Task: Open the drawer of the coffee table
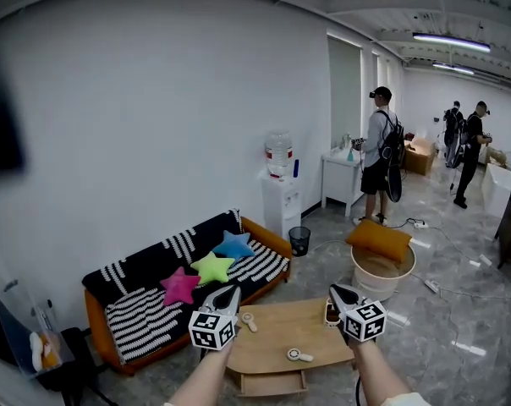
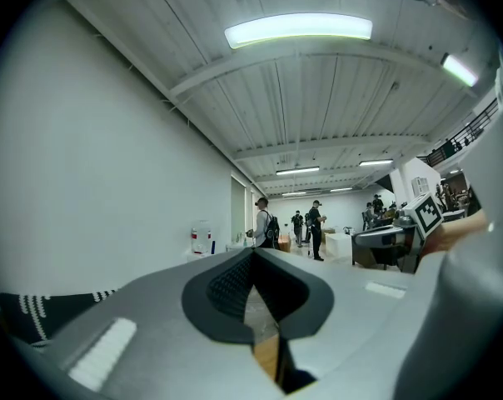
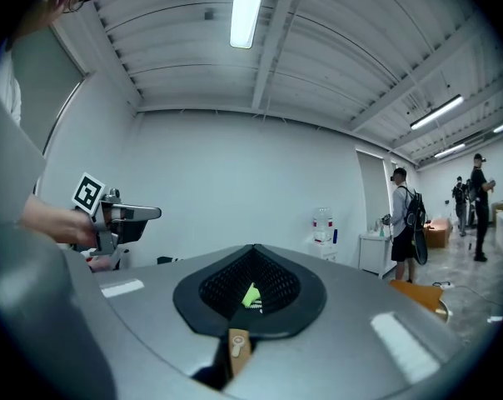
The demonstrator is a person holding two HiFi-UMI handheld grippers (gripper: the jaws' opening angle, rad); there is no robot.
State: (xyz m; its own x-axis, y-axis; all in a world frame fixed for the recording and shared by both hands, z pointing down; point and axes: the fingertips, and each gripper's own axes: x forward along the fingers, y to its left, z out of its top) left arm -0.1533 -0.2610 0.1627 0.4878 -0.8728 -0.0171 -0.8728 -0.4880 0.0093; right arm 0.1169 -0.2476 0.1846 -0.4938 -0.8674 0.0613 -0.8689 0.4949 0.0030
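Observation:
A low wooden coffee table stands at the bottom middle of the head view. Its drawer shows under the table's near edge; how far out it stands is unclear. I hold both grippers level, well above the table and touching nothing. The left gripper hangs over the table's left end and the right gripper over its right end. In the left gripper view the left gripper has its jaws together with nothing held. The right gripper is likewise shut and empty.
Two small white objects and a dark one lie on the table top. An orange sofa with star pillows lines the wall, then a water dispenser and a bin. A tub sits right; people stand beyond.

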